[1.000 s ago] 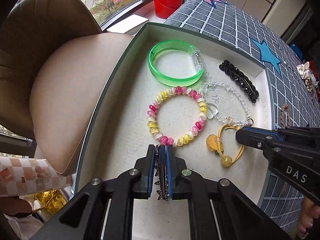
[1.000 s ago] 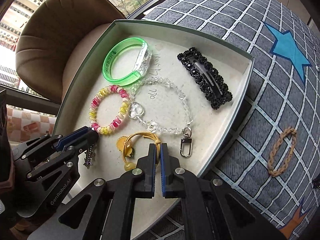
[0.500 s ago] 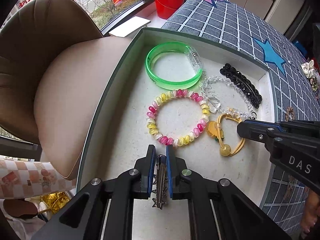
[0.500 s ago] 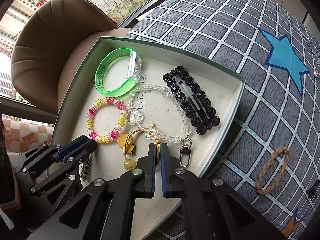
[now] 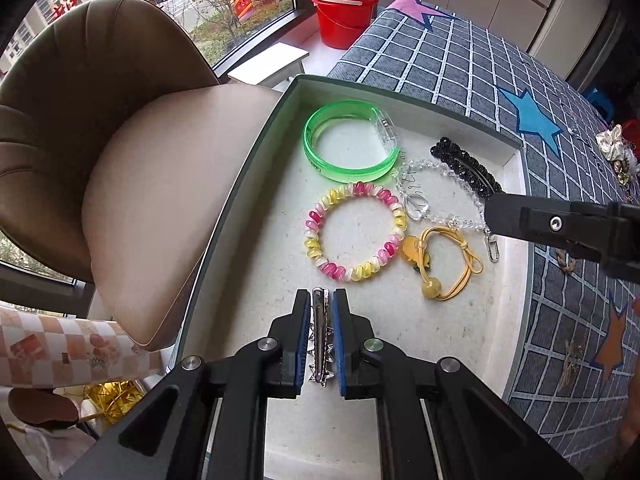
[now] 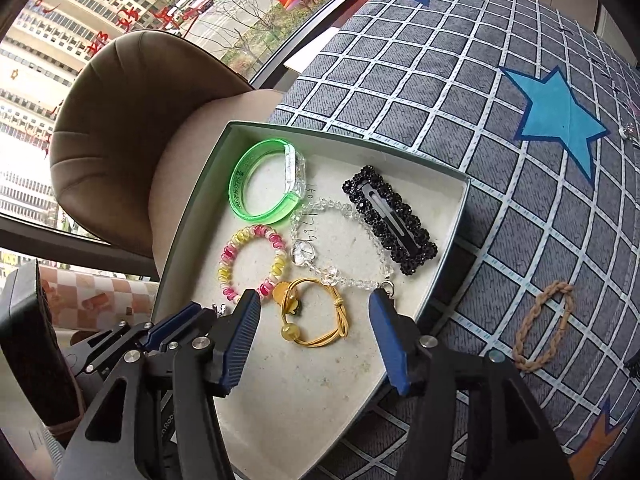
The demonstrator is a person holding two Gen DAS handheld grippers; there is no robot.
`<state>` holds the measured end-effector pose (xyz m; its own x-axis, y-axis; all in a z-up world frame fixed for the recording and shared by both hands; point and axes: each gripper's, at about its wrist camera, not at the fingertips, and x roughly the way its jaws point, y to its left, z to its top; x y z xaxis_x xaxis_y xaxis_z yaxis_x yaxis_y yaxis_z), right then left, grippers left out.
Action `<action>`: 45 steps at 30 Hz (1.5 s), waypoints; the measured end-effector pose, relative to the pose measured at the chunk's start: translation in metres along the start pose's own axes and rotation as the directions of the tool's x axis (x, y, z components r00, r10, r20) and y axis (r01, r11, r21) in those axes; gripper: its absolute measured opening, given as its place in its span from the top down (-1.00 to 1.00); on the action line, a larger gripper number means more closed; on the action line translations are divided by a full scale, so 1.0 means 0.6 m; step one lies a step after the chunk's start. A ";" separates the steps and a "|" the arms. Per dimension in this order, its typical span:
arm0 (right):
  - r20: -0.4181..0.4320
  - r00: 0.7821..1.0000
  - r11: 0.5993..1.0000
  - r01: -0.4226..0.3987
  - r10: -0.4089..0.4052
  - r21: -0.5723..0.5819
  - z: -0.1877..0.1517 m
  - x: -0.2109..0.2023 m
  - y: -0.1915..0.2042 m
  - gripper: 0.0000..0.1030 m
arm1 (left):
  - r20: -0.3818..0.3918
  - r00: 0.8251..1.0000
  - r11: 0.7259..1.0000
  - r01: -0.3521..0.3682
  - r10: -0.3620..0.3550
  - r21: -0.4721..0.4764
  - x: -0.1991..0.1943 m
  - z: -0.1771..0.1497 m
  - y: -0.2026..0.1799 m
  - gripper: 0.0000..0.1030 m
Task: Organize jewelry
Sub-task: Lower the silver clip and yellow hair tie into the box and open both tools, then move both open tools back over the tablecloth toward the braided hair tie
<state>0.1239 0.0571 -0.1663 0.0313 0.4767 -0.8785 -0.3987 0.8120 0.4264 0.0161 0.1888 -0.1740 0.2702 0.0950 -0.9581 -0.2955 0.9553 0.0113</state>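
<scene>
My left gripper [image 5: 321,300] is shut on a silver spiky hair clip [image 5: 319,336] and holds it above the near end of the grey-green tray [image 5: 256,152]. My right gripper [image 6: 315,304] hovers over the yellow hair tie [image 6: 320,338] with its jaws opening. The tie lies flat on the tray floor between them, untouched by the pads. Also in the tray are a green bangle [image 6: 260,196], a pink-and-yellow bead bracelet [image 6: 226,264], a clear crystal chain [image 6: 344,208] and a black rhinestone clip [image 6: 392,216].
The tray sits at the edge of a grey checked tablecloth [image 6: 440,60]. A brown braided hair tie [image 6: 540,332] lies on the cloth to the tray's right. A beige chair [image 5: 140,160] stands beside the tray, and a red bucket [image 5: 342,16] is farther back.
The right gripper's jaws were shut at the yellow hair tie's knot and have sprung apart, leaving the tie on the tray floor. Both grippers have risen. The left still holds the silver clip.
</scene>
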 end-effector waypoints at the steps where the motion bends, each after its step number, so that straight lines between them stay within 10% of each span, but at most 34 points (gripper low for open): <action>1: 0.014 1.000 1.000 0.002 -0.002 0.003 0.001 -0.009 -0.002 -0.17 | 0.000 1.000 1.000 0.003 -0.003 -0.001 -0.002 -0.002 0.000 0.65; 3: 0.043 0.999 1.000 0.009 -0.009 -0.001 -0.001 -0.029 -0.009 -0.23 | -0.009 1.000 1.000 0.002 -0.002 0.001 -0.005 -0.008 -0.001 0.08; 4: 0.053 0.998 1.000 0.014 -0.014 -0.001 -0.005 -0.039 -0.013 -0.31 | -0.013 1.000 1.000 -0.005 0.005 0.002 -0.005 -0.009 -0.003 -0.99; 10: 0.085 0.996 0.997 0.034 -0.039 0.063 -0.054 -0.096 -0.050 -0.61 | 0.014 0.999 0.998 -0.044 0.044 0.050 -0.026 -0.021 -0.024 -1.00; 31: -0.027 0.965 0.848 0.243 -0.262 0.472 -0.258 -0.209 -0.325 -0.61 | -0.014 0.995 0.948 0.103 -0.103 0.300 -0.059 0.003 -0.244 -1.00; 45: -0.014 0.976 0.926 0.211 -0.217 0.312 -0.274 -0.159 -0.258 -0.61 | -0.014 0.996 0.935 0.086 -0.086 0.344 -0.039 0.010 -0.295 -1.00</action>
<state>0.0321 -0.1694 -0.1838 0.1046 0.2842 -0.9530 -0.0764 0.9578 0.2772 0.0676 0.0193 -0.1516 0.2815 0.0085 -0.9595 0.0619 0.9977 0.0270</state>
